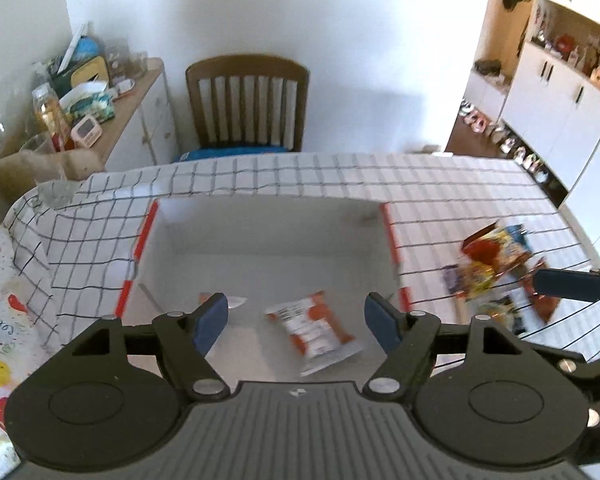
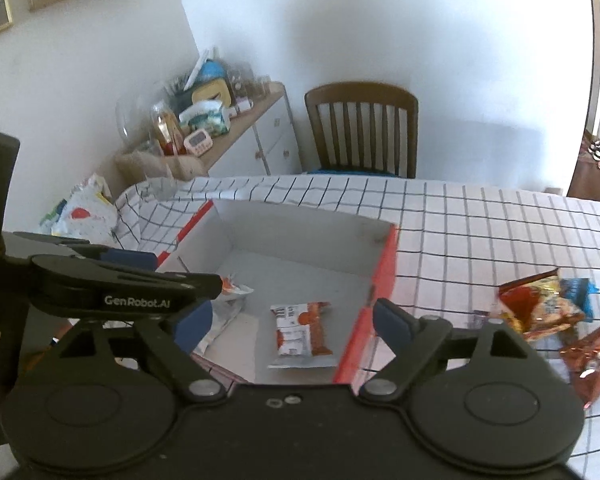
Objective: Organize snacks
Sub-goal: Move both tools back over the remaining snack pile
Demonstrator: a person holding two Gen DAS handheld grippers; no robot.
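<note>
With both the left gripper (image 1: 296, 316) and right gripper (image 2: 292, 322) spread wide and empty over the box (image 2: 384, 276), a stiff white card tray with red edges, one crinkly orange-and-white packet (image 2: 302, 336) lies flat inside, while the glossy foil snacks (image 2: 548, 308) wait right of the box, likely next.

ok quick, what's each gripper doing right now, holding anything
Left gripper: open, empty, above the white cardboard box.
Right gripper: open, empty, over the box's red right edge.
</note>
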